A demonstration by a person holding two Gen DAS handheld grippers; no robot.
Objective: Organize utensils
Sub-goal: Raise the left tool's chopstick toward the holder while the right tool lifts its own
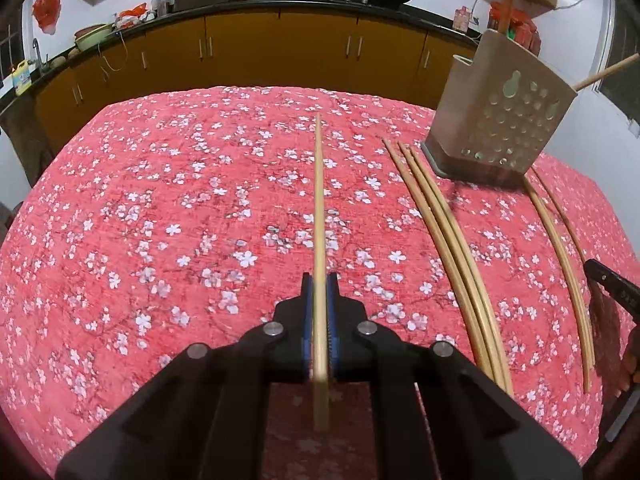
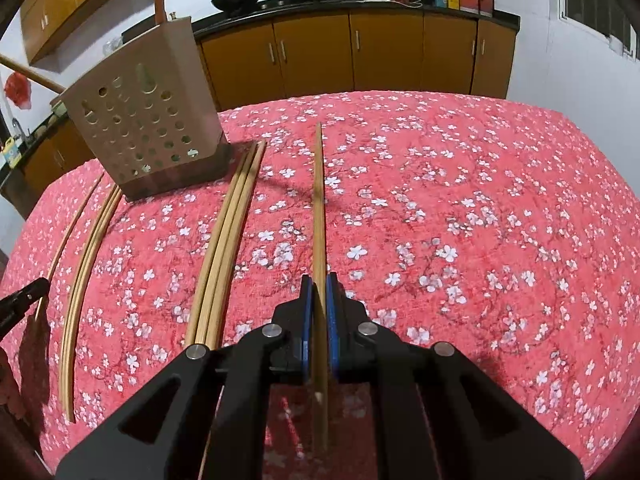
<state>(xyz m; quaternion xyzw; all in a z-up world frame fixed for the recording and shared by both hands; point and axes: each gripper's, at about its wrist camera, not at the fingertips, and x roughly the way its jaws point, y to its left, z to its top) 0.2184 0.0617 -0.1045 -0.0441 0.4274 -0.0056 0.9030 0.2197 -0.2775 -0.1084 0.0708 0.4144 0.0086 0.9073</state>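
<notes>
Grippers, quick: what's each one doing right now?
Left gripper: shut on a chopstick.
Right gripper: shut on another chopstick.

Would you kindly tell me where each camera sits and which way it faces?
Left wrist: on the left gripper, looking down over the table; its fingers clamp a chopstick.
Right wrist: on the right gripper, same slant; it clamps a chopstick.
Shared: holder, loose chopsticks, cabinets.

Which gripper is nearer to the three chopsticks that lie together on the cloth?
Right, by a little. The right gripper sits just right of the three chopsticks; the left gripper is farther off on their left.
</notes>
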